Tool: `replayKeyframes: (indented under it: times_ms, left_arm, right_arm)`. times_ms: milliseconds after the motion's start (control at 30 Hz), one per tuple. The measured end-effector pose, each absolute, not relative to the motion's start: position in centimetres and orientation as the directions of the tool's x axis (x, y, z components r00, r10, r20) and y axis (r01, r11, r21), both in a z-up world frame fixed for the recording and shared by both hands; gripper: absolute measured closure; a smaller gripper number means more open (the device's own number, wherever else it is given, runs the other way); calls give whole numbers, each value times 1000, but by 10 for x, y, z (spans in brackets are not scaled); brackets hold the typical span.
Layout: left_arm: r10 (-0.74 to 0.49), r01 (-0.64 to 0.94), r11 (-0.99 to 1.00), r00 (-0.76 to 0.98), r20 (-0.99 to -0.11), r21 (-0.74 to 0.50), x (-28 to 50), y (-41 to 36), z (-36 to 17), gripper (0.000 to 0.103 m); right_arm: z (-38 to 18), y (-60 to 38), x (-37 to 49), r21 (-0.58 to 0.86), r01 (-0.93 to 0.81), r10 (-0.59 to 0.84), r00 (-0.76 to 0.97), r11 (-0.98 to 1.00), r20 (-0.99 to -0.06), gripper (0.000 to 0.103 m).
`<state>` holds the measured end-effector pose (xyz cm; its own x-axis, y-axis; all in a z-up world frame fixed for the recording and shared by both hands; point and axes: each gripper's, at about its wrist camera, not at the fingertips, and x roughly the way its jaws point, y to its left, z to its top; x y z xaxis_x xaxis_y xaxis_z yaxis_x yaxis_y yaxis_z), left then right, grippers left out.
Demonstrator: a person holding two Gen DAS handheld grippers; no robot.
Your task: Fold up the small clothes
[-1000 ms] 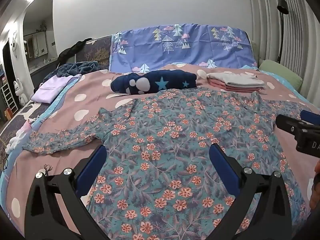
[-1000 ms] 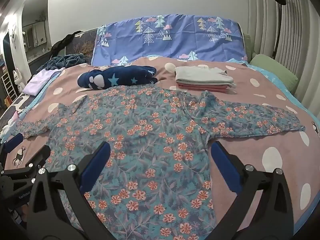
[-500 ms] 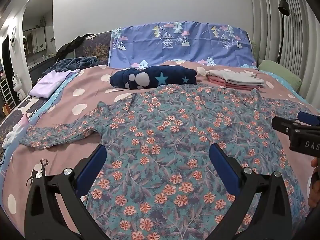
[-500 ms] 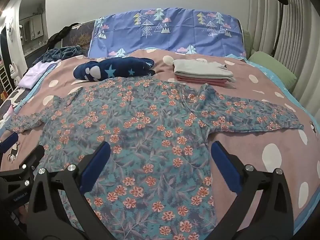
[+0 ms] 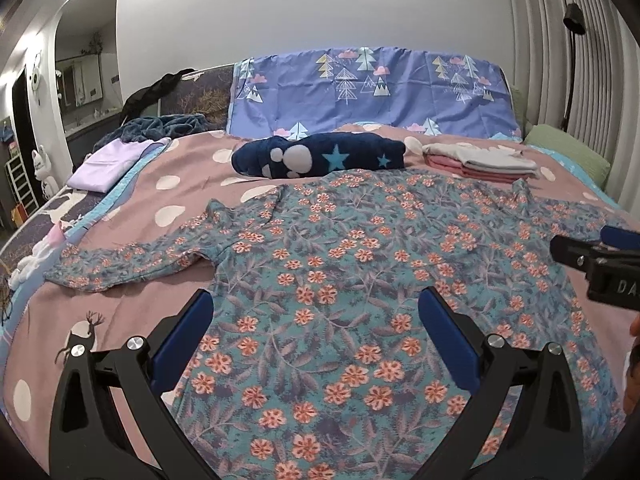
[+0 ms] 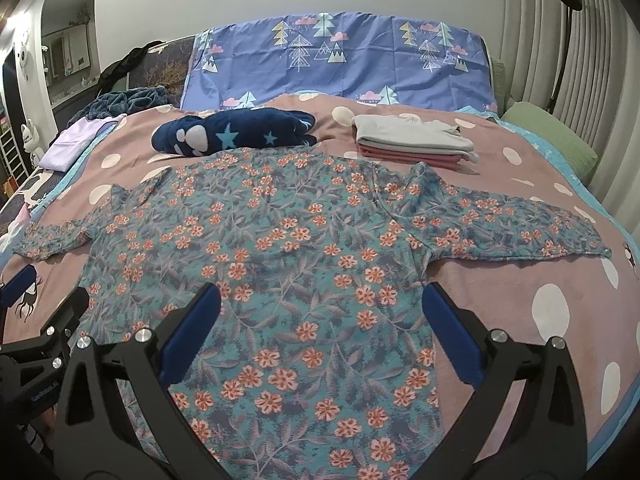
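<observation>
Both the left gripper [image 5: 316, 336] and right gripper [image 6: 320, 328] hang wide open, empty, low in the frame. The flowery top [image 6: 280, 264] could bunch up if grabbed crookedly.

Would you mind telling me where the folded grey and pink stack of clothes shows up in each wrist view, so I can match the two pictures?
Left wrist view: the folded grey and pink stack lies upper right, beyond the floral top.
Right wrist view: the stack lies upper centre-right, behind the top's collar.
Shared landmark: the navy star blanket lies just left of the stack in both.
</observation>
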<state>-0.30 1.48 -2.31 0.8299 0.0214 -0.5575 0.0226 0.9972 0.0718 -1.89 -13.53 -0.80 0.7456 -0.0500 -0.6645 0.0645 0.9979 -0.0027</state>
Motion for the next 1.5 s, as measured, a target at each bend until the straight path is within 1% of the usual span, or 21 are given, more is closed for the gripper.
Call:
replayKeyframes:
  times_ms: [33, 167, 433, 567, 633, 700, 800, 933, 1067, 1267, 1400, 1500]
  left_arm:
    - [29, 16, 997, 830, -556, 75, -3, 16, -23, 1]
    - [-8, 38, 999, 817, -577, 39, -1, 20, -23, 1]
    - [-24, 30, 1000, 796, -604, 0, 4, 26, -27, 1]
    - [-21, 28, 1000, 803, -595, 3, 1, 25, -26, 1]
    - [-27, 33, 999, 809, -587, -1, -1, 25, -25, 1]
    - [-31, 34, 999, 810, -586, -6, -1, 26, -24, 1]
    - [-44, 41, 999, 815, -578, -17, -2, 26, -24, 1]
    - [-50, 51, 999, 820, -570, -15, -3, 25, -23, 1]
    - [-76, 67, 997, 822, -565, -36, -3, 27, -23, 1]
    - [-85, 71, 996, 822, -563, -48, -3, 28, -23, 1]
    - [-115, 72, 993, 821, -559, -98, -2, 33, -22, 1]
    - [-120, 67, 991, 822, -557, -115, -2, 35, -21, 1]
  right_arm:
    - [-9, -135, -18, -2, 65, -50, 744, 998, -666, 2]
    - [-10, -135, -17, -3, 69, -53, 742, 998, -668, 2]
    - [-14, -139, -17, 4, 88, -63, 744, 996, -665, 2]
    - [-15, -145, -18, 22, 90, -53, 754, 996, -655, 2]
    - [-15, -147, -21, 43, 82, -37, 776, 996, -630, 2]
    - [-12, -149, -29, 54, 83, -37, 820, 995, -570, 2]
    - [-9, -148, -37, 27, 52, -31, 863, 998, -505, 2]
    - [-8, -141, -34, -31, 20, -33, 858, 999, -513, 2]
    - [-12, -140, -34, -4, 7, -8, 851, 1000, -525, 2]
    - [-12, -141, -38, 24, -29, 37, 878, 999, -477, 2]
    - [-10, -141, -39, 53, -62, 79, 878, 997, -473, 2]
    - [-10, -137, -38, 40, -71, 81, 873, 997, -481, 2]
